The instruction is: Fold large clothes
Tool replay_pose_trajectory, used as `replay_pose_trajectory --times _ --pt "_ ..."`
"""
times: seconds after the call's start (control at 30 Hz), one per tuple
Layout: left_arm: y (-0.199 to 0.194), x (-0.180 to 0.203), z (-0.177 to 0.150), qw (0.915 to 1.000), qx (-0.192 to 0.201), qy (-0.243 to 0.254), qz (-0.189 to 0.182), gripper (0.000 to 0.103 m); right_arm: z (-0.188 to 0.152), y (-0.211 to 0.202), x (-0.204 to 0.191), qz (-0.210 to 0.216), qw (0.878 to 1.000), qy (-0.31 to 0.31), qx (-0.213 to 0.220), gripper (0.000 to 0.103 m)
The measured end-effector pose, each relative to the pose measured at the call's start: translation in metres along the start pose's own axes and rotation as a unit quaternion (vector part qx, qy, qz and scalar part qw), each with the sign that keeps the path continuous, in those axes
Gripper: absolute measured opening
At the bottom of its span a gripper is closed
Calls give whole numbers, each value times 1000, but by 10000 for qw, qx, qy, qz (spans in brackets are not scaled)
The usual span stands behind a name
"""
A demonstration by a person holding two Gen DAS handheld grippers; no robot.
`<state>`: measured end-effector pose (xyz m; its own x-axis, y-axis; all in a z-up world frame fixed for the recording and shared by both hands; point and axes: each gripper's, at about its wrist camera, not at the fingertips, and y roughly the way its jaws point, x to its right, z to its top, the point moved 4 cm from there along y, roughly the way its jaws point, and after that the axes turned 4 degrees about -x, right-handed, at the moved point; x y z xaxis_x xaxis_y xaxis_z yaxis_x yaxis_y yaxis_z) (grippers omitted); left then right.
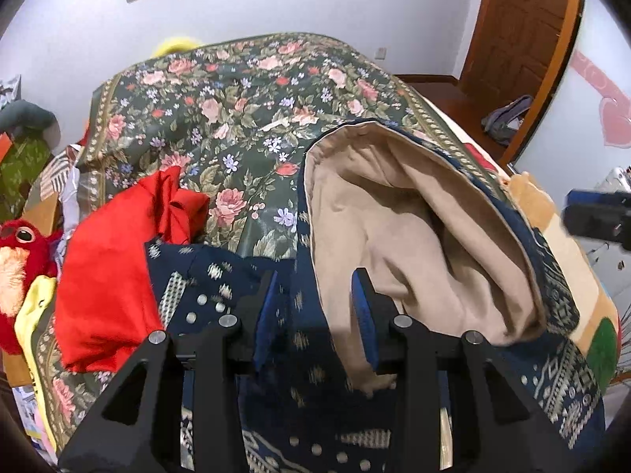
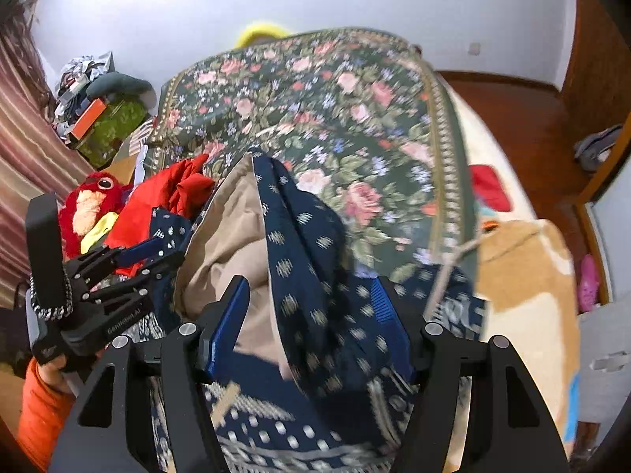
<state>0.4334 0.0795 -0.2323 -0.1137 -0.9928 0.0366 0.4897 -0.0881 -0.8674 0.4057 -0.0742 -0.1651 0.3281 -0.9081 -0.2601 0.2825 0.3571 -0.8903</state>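
one navy patterned garment [image 1: 299,354], one red garment [image 1: 106,276], two hand-held grippers [image 1: 315,299] [image 2: 311,315] spread

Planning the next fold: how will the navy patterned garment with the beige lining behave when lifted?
Probably floppy: the navy garment lies rumpled, its beige lining sagging in soft folds. Likely bulky for one grip, since it spreads under both open grippers.

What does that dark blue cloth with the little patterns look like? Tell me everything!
The dark blue cloth is soft fabric with small pale woven motifs, patterned borders and a plain beige lining. It lies rumpled on the flowery bedspread, one part flipped over so the lining shows. A red garment touches its edge.
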Motion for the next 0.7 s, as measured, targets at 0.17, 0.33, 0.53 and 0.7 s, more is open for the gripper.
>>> replay_pose_trajectory --times 0.17,0.33,0.53,0.7 --pt "31 -3 19 9997 -131 -138 -148 37 21 39 -2 -11 10000 25 -94 60" --pt "60 -2 32 9994 -261 -112 -182 37 35 62 2 -98 9999 30 0 60" --pt "93 -9 35 9966 -504 -483 -436 37 36 82 6 -258 9996 -43 96 49" --pt "98 -20 31 9876 -464 -1052 -1067 7 31 88 8 -12 10000 85 7 18"
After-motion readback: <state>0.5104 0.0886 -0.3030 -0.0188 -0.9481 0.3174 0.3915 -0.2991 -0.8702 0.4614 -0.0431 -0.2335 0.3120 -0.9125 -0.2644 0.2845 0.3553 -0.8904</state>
